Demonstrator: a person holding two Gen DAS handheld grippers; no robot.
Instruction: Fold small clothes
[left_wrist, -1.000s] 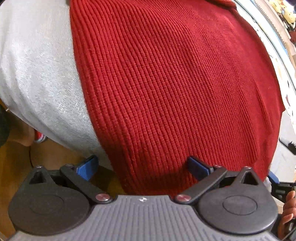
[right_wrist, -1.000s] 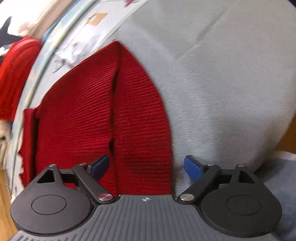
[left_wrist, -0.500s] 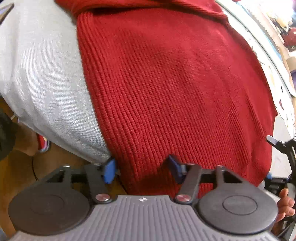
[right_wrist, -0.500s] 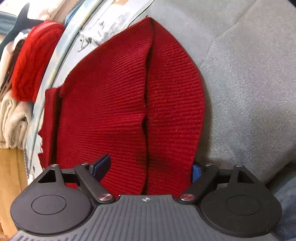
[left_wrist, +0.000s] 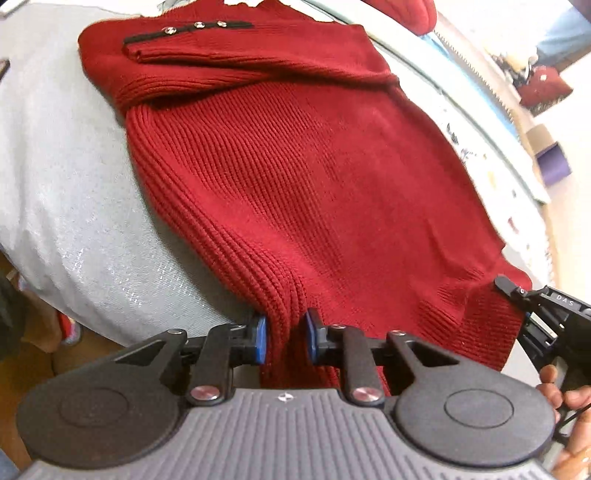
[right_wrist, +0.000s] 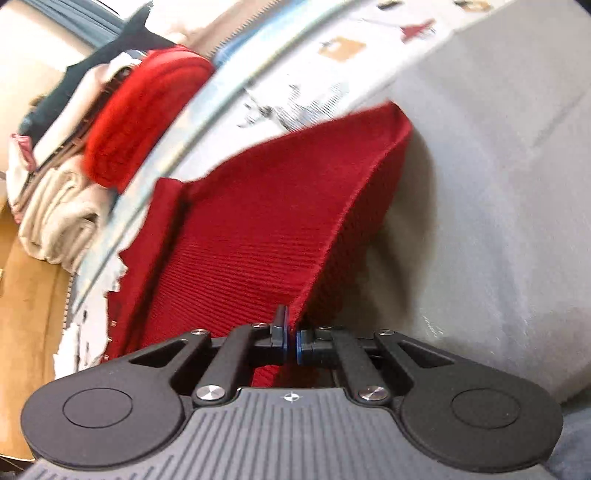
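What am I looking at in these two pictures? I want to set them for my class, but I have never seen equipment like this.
No robot here: a person holds a two-finger gripper in each hand, and each carries a wide-angle camera looking along its fingers. One picture comes from the left gripper, the other from the right gripper. A red sweater lies on a grey sheet. Each gripper is shut on the sweater's near edge, and the right one has lifted its corner. Folded clothes are stacked beyond. The task is folding small clothes.
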